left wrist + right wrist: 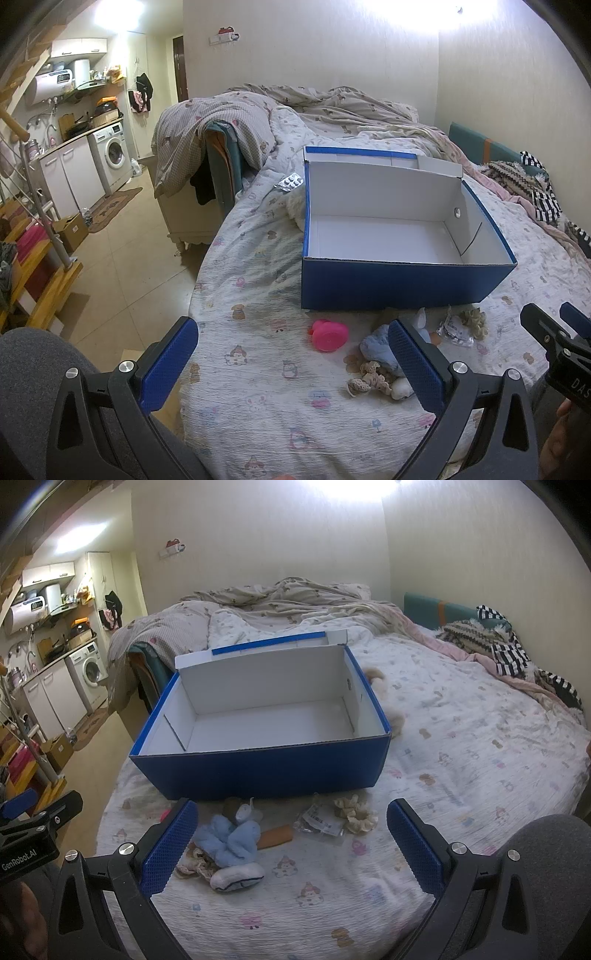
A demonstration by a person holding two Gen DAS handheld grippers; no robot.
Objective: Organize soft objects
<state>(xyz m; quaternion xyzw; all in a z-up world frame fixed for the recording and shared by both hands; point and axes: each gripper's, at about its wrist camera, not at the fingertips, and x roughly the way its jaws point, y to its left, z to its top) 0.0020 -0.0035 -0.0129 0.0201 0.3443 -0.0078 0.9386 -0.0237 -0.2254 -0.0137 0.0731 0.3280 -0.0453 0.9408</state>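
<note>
Both tools are spread wide and hold nothing — the left tool [291,365] low centre, the right tool [291,845] likewise. Just ahead on the bed [461,738], lower centre, lies the blue plush toy [231,840] among small soft things, before the empty blue box [266,771]. The plush looks light and squashy — pinch its bunched middle.

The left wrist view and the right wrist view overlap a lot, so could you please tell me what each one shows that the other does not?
Only the left wrist view shows the pink round toy whole and the blister pack of pills behind the blue box's left corner. Only the right wrist view shows the beige plush by the box's right side and the brown strip beside the blue scrunchie. Both show the empty blue box, light blue scrunchie, cream scrunchie and clear packet.
</note>
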